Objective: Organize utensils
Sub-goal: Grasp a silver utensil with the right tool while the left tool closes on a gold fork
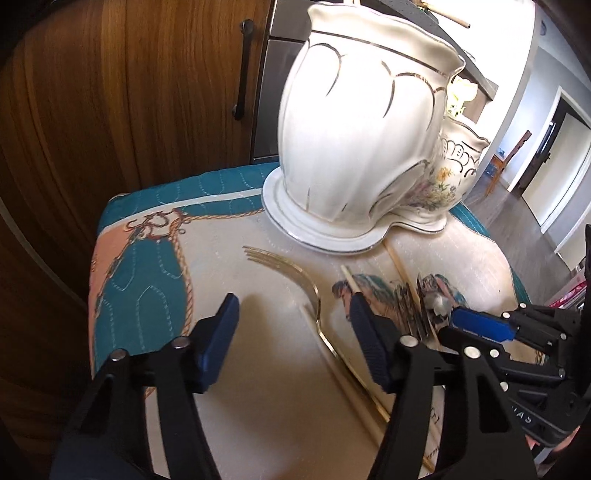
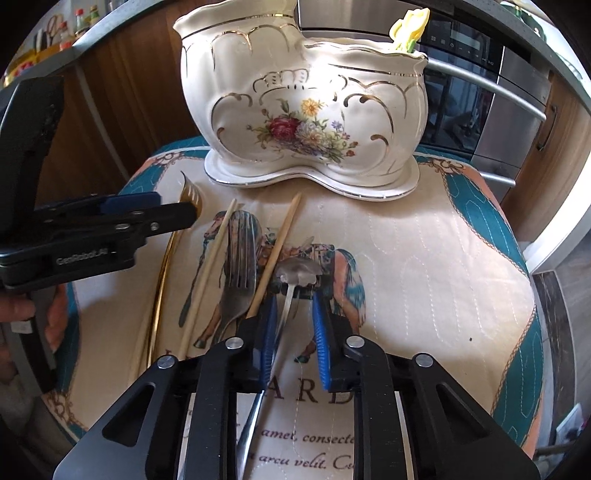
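A gold fork point(image 1: 314, 306) lies on the quilted mat point(image 1: 258, 387), and my left gripper point(image 1: 293, 302) stands open astride its neck, pads clear of it on both sides. The right wrist view shows the left gripper point(image 2: 173, 212) over the gold fork point(image 2: 190, 194). My right gripper point(image 2: 294, 306) is narrowly open around the handle of a silver spoon point(image 2: 295, 273); the left pad is close to the handle, the right pad is apart. A silver fork point(image 2: 240, 266) and chopsticks point(image 2: 277, 254) lie between the two. The white floral ceramic holder point(image 2: 303, 110) stands behind.
A pale chopstick point(image 1: 332, 373) lies alongside the gold fork. The holder point(image 1: 354, 129) has a yellow item point(image 2: 410, 22) in its right compartment. Wooden cabinets point(image 1: 129, 92) and a steel oven point(image 2: 517, 110) stand behind the mat. A hand point(image 2: 18, 306) holds the left gripper.
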The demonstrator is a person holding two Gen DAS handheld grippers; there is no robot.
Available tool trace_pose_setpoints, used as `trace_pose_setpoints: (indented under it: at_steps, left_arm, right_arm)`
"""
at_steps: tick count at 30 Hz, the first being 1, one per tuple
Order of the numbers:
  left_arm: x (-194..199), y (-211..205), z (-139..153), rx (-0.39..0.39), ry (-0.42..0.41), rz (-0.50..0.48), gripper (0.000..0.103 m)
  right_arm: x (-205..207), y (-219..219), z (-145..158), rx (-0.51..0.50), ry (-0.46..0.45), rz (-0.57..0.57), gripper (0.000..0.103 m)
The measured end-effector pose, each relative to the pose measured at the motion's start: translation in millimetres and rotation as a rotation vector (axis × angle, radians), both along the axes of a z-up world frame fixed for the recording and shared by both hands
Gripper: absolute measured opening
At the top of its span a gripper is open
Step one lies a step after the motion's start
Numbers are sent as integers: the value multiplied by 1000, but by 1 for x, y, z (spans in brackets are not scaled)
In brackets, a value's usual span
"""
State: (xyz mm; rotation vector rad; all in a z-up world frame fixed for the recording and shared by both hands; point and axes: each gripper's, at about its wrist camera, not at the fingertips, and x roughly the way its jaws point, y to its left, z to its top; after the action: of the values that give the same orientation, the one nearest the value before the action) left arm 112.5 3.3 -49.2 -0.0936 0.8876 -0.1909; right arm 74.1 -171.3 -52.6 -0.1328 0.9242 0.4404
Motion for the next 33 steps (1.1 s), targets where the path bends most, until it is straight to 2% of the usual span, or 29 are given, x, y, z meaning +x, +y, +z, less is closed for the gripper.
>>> trace_pose_setpoints:
  at_steps: [3,7,13,20,23,28,30,33]
  left_arm:
    - [5,-5,-1,10,0,-7,48]
    - [10,-4,-2,16,1,1,29]
    - [13,-5,1,-18,4,-8,13]
    - [8,0,4,-72,-8,-9,9]
    - [-3,9,11,-111,-41,-19,4]
    - [-16,20,30,-124,-111,-23,0]
    - [-15,20,32,-124,-99,-28,0]
    - [-14,25,30,-178,-69,-10,1]
  right_arm:
    - [1,0,-1,13,-3,3,13]
    - [2,1,-1,36,-9,3,10]
    - [4,-4,-2,79,-7,-5,6]
    - [0,-13,4,133,-29,-19,4]
    - [-3,-19,10,150,-60,-24,4]
    - [-8,-27,21,173,-98,-28,4]
    - [-10,-29,25,177,-120,-24,3]
    - [-11,-30,29,173,-128,-23,3]
